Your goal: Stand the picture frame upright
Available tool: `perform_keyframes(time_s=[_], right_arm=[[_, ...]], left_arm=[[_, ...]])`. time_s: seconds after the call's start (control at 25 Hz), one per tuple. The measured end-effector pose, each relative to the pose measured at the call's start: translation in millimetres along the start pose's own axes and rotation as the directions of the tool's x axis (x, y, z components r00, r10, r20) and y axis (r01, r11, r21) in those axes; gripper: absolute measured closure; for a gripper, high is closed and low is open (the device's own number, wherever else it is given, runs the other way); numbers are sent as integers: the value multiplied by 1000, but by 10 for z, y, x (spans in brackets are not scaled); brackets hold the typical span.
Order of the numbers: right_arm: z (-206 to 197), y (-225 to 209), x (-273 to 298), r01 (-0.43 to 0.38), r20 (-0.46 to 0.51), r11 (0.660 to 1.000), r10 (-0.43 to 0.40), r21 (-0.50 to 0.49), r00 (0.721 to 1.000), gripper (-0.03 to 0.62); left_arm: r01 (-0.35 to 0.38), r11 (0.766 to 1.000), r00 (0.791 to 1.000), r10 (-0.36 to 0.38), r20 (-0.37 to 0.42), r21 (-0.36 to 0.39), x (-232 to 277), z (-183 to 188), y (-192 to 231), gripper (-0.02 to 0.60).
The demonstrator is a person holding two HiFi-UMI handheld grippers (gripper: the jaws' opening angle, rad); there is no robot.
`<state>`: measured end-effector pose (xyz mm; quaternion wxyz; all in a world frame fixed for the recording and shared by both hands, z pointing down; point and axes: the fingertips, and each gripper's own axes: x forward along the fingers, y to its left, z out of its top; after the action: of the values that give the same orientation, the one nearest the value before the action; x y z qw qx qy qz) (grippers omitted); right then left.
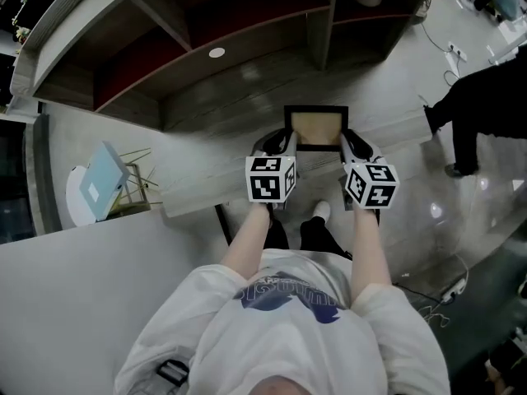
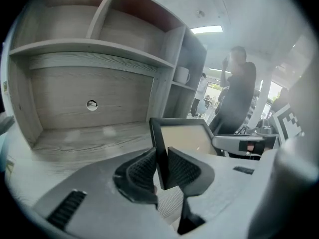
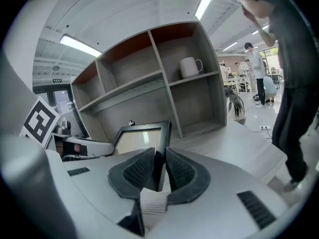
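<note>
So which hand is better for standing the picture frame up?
Neither alone, I think. The left gripper is shut on the picture frame's left edge and the right gripper on its right edge, evenly matched, so both together look best.

Bright overhead strip lights [image 3: 79, 46]; floor [image 1: 482, 200] glare; fisheye warp, dark corners; background hazy.

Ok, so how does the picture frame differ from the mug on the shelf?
The picture frame is black and flat; the mug is white and round with a handle. The frame is clamped at its sides by the left gripper and right gripper; the mug stands untouched in a shelf compartment.
</note>
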<state>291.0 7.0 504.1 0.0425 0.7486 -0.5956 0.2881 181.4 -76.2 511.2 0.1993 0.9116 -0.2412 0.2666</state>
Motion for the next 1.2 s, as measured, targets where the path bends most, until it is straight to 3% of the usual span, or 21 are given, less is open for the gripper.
perform_keyframes(time_s=[0.32, 0.6, 0.84, 1.2], right_arm=[[166, -309, -29, -70, -5, 996, 70, -49, 998, 527], [74, -355, 24, -90, -27, 995, 88, -41, 996, 526], [112, -344, 174, -64, -29, 998, 63, -24, 998, 526], [452, -347, 397, -11, 21, 1000, 12, -29, 1000, 526]], left_arm=[[-58, 998, 997, 59, 41, -33, 125, 99, -280, 502], [-73, 996, 997, 74, 17, -50, 190, -5, -270, 502], [-48, 998, 999, 48, 2, -37, 319, 73, -133, 502], [17, 1000, 1000, -17, 24, 13, 527, 483, 40, 502]])
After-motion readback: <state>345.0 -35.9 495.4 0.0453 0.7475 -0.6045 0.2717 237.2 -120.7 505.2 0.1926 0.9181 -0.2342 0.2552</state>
